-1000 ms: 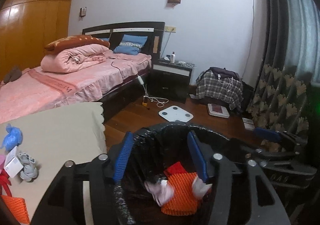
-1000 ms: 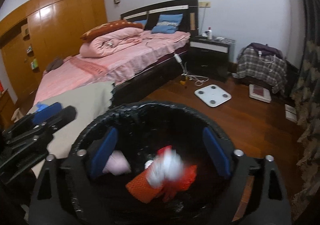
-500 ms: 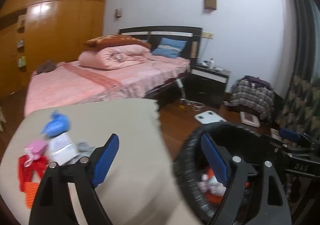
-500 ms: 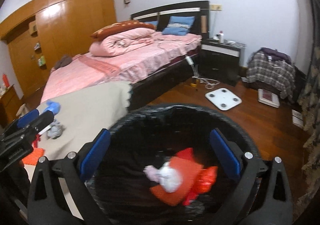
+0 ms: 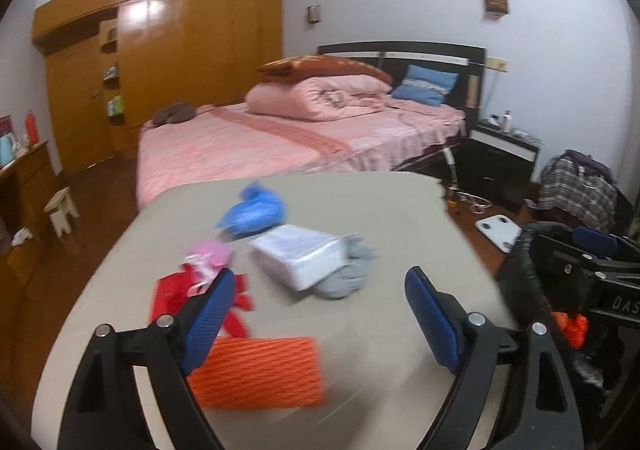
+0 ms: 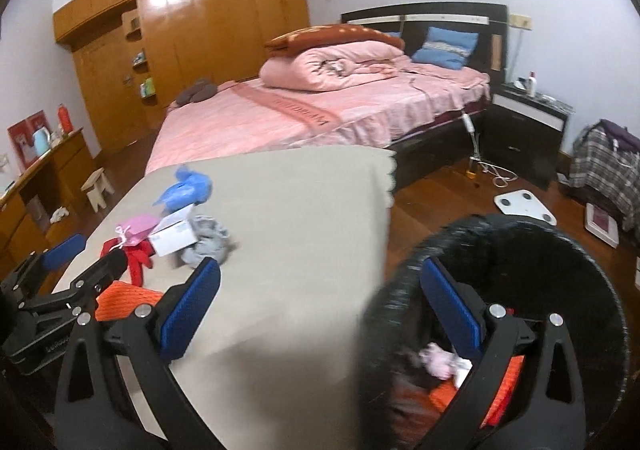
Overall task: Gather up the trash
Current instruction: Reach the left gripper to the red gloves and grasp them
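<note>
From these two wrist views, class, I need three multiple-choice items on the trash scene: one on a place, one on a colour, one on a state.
1. Where does the white box lie?
A. on the beige table
B. on the bed
C. in the bin

2. What colour is the mesh sleeve nearest the left tongs?
A. green
B. orange
C. white

3. How do the right tongs stand?
A. shut on a bag
B. shut, empty
C. open, empty

Key: 1 A, it rests on the tabletop beside the grey rag. 2 B, its ribbed surface is bright orange. 3 C, the blue pads stand wide apart with nothing between.
</note>
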Demonstrator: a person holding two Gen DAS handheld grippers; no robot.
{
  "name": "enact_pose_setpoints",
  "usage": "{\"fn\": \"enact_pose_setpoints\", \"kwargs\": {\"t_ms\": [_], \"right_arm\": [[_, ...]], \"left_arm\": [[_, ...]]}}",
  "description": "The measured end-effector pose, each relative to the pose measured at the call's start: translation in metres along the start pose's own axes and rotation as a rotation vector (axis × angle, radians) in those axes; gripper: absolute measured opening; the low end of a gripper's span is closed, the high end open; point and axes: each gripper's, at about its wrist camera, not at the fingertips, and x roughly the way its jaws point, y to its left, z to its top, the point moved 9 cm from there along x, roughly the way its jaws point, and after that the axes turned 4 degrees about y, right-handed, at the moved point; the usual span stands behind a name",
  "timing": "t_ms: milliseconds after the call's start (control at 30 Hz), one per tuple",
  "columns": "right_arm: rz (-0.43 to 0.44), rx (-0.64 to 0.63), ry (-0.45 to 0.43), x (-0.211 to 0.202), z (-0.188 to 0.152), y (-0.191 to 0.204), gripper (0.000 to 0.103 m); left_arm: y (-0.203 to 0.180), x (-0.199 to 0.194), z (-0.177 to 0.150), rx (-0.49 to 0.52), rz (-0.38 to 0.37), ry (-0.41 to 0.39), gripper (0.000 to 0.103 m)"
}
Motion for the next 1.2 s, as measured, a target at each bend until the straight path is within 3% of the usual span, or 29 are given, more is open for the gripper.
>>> {"fn": "enact_pose_setpoints", "kwargs": {"t_ms": [333,533,933,1200], "right_arm": [[0.020,-0.048,0.050,0.046,-0.005,0.051,0.097],[0.019,-0.064,0.080,0.068,-0.015,0.064,0.097],[0.012,-0.075,0.124,0.094,-0.027,0.075,0.097],[0.016,-0.081,0.142,0.101,-0.033,0.078,0.097]], "left_arm": [[0.091,0.016,-0.020,-0.062,0.142,0.044,0.085],[0.131,0.038,-0.034,-0.102,0.173,0.098,0.085],[0.151,0.076,-0.061,-0.141,0.130,0.218,0.080],[0.150,0.098,-0.074,-0.155,0.096,0.325,0.063]]}}
